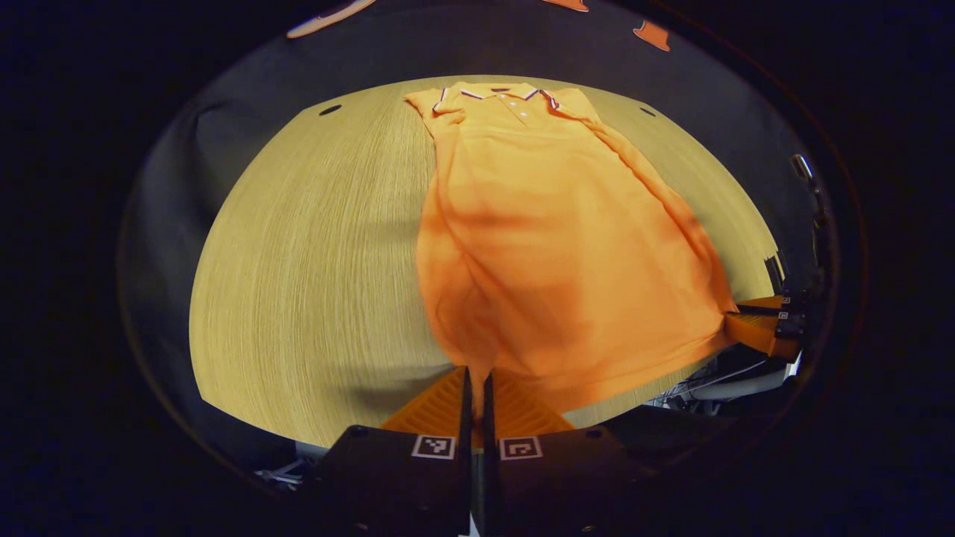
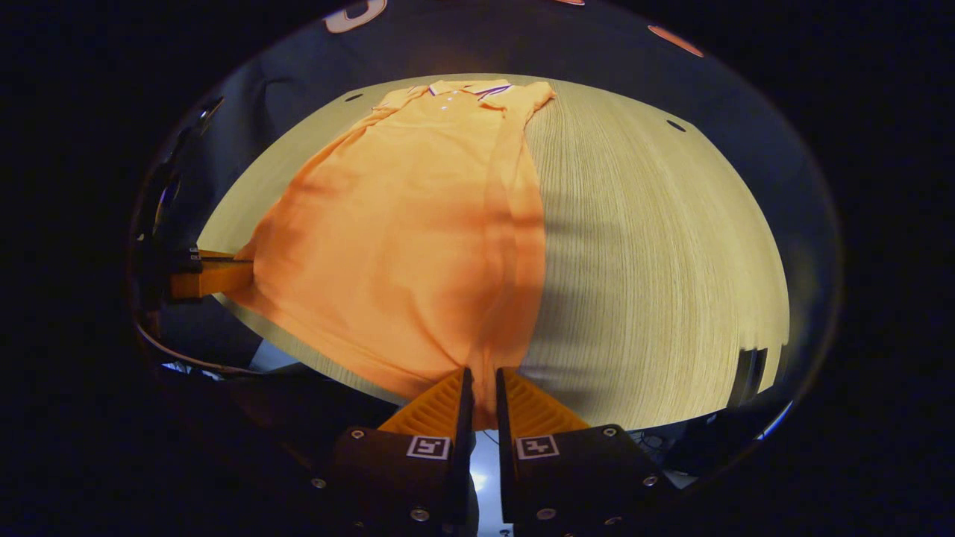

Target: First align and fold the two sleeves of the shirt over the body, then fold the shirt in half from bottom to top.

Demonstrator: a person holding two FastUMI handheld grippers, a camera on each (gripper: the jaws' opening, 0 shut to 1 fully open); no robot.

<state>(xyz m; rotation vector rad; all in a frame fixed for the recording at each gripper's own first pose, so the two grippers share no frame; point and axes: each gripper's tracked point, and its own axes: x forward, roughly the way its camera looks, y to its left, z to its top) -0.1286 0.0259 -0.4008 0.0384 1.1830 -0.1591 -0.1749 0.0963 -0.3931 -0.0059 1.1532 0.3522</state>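
Note:
An orange polo shirt (image 1: 552, 231) with a striped collar lies lengthwise on the wooden table (image 1: 313, 261), collar at the far end, both sleeves folded in over the body. My left gripper (image 1: 477, 388) is shut on the hem's left corner, lifting it off the table's near edge. My right gripper (image 2: 481, 388) is shut on the hem's right corner of the same shirt (image 2: 418, 224). Each gripper also shows off to the side in the other's view: the right gripper (image 1: 746, 317) at the far hem corner, the left gripper (image 2: 239, 276) likewise.
The round wooden table (image 2: 656, 246) has bare surface on both sides of the shirt. Small dark holes (image 1: 330, 110) mark its far corners. Black cloth walls stand behind. Cables and pale clutter (image 1: 716, 380) lie below the near edge.

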